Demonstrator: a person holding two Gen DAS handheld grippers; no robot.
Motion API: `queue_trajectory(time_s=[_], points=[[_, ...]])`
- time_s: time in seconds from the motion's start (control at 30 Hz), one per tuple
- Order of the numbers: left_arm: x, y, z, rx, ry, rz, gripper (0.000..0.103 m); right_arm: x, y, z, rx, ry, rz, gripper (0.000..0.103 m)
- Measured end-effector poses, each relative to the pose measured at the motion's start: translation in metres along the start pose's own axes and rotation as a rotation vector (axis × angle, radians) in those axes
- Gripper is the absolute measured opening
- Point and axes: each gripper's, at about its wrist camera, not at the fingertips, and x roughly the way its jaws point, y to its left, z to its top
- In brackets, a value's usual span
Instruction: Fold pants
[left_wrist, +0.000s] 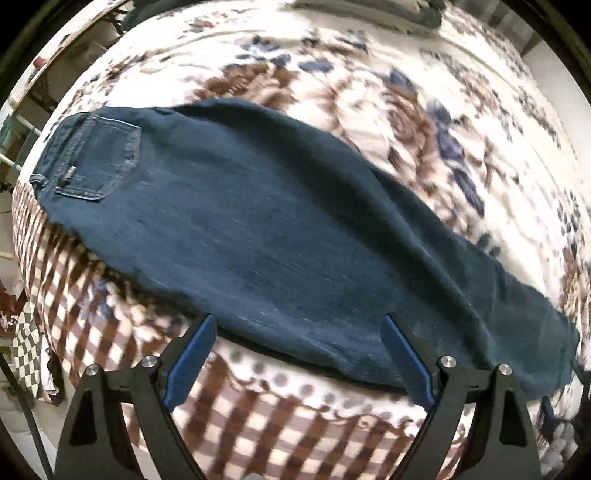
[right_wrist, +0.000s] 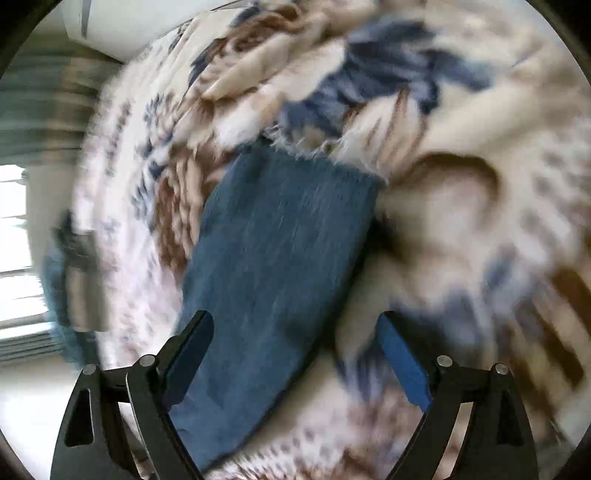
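Note:
Dark blue jeans lie flat on a floral blanket, folded lengthwise, with the back pocket at the left and the leg end at the lower right. My left gripper hangs open above the jeans' near edge, nothing between its blue pads. In the blurred right wrist view, the frayed leg end of the jeans lies on the blanket. My right gripper stands open over it, its pads apart from the cloth.
The blanket has a brown-and-white checked border near the bed's front edge. A checked cloth hangs at the left. Dark folded fabric sits at the bed's far side. A bright window shows at the left.

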Motion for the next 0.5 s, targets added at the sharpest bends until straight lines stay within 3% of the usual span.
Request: queue_trajectory(time_s=[0.07, 0.17, 0.2, 0.23, 0.27, 0.3, 0.43, 0.5], points=[[0.004, -0.004, 0.002, 0.001, 0.012, -0.002, 0.091, 0.015, -0.014, 0.017, 0.011, 0.024, 0.165, 0.09], [0.004, -0.013, 0.003, 0.04, 0.001, 0.026, 0.091, 0.033, 0.001, 0.018, -0.039, 0.002, 0.299, 0.087], [0.004, -0.016, 0.003, 0.054, -0.004, 0.035, 0.091, 0.034, 0.002, 0.021, -0.035, -0.008, 0.307, 0.063], [0.003, -0.018, 0.003, 0.065, -0.01, 0.047, 0.091, 0.039, 0.003, 0.022, 0.002, -0.006, 0.337, 0.015], [0.002, -0.019, 0.004, 0.072, -0.016, 0.054, 0.091, 0.044, 0.006, 0.021, 0.022, 0.001, 0.369, 0.01], [0.0, -0.02, 0.004, 0.08, -0.021, 0.064, 0.091, 0.044, 0.014, 0.007, 0.021, -0.018, 0.352, 0.01], [-0.007, -0.016, 0.009, 0.086, -0.043, 0.085, 0.091, 0.01, 0.028, 0.007, -0.023, -0.131, 0.282, 0.009], [-0.01, -0.012, 0.012, 0.086, -0.055, 0.093, 0.091, 0.01, 0.02, 0.013, -0.006, -0.123, 0.242, 0.009]])
